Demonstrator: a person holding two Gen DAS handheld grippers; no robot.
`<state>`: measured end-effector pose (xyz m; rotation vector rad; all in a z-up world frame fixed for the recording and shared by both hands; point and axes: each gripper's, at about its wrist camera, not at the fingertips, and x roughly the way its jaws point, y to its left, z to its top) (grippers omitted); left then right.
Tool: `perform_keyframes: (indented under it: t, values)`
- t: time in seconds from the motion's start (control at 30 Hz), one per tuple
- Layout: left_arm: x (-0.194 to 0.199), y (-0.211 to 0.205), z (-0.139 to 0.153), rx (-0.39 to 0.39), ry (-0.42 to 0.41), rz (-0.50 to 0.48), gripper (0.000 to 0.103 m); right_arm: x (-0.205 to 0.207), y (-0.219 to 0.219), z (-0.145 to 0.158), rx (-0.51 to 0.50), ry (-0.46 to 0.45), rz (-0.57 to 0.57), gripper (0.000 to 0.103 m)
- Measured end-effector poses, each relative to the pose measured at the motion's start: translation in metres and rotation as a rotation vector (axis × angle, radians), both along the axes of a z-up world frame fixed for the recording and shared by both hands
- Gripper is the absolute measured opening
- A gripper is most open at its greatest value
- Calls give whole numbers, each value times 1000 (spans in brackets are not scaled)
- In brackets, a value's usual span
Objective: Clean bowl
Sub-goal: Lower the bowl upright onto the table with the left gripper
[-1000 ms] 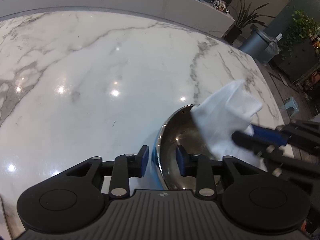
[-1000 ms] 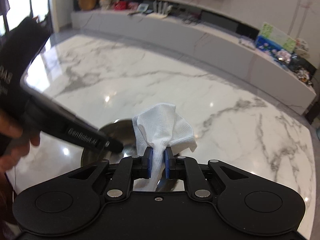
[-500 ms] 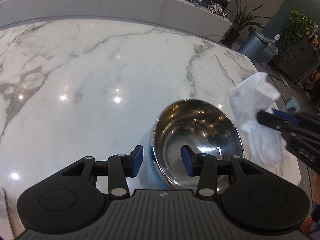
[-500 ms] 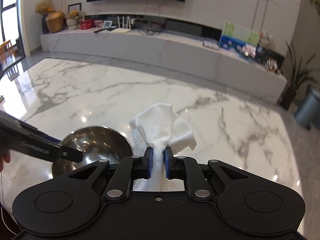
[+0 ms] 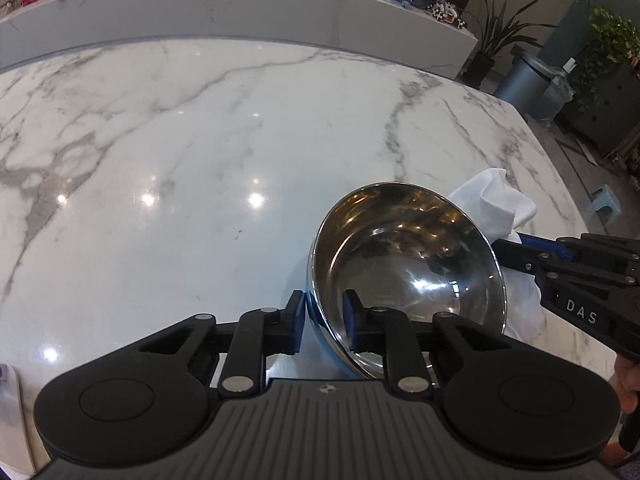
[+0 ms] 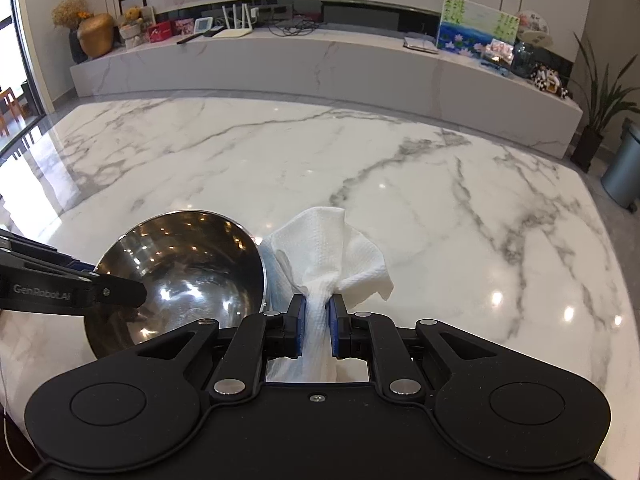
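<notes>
A shiny steel bowl [image 5: 400, 256] with a blue outer wall sits tilted on the white marble table [image 5: 200, 160]. My left gripper [image 5: 323, 322] is closing on the bowl's near rim, one blue pad outside the wall and one inside, both pressing. In the right wrist view the bowl [image 6: 188, 272] lies at the lower left, with the left gripper [image 6: 120, 292] reaching in over its rim. My right gripper [image 6: 316, 328] is shut on a crumpled white paper towel [image 6: 328, 248], just right of the bowl. From the left wrist view, the towel [image 5: 492, 200] and right gripper [image 5: 508, 248] stand beyond the bowl's right rim.
A long low marble bench [image 6: 320, 64] with pictures, boxes and cables runs behind the table. A potted plant [image 6: 596, 120] and a grey bin [image 6: 624, 164] stand off the table's right edge. A person's hand [image 5: 628, 380] holds the right gripper.
The left jaws opened wider, then narrowed onto the bowl's rim, and the bowl now tilts. The right gripper carried the towel from over the bowl to its right side and sank a little.
</notes>
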<state>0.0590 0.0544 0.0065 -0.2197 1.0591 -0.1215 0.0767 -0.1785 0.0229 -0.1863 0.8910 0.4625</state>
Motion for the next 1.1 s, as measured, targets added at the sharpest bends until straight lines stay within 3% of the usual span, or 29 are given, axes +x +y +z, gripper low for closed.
perform_keyframes:
  t: [0.53, 0.7, 0.8, 1.1]
  values:
    - [-1, -9, 0, 55, -14, -15, 13, 0, 0, -12, -32, 43, 17, 12]
    - [-1, -9, -1, 61, -24, -22, 13, -2, -1, -12, -40, 45, 12, 22]
    - [-2, -9, -1, 65, -27, -23, 13, -5, -3, -15, -56, 38, 4, 39]
    - [-1, -12, -1, 79, -28, -30, 13, -5, -11, -28, -30, 60, -4, 39]
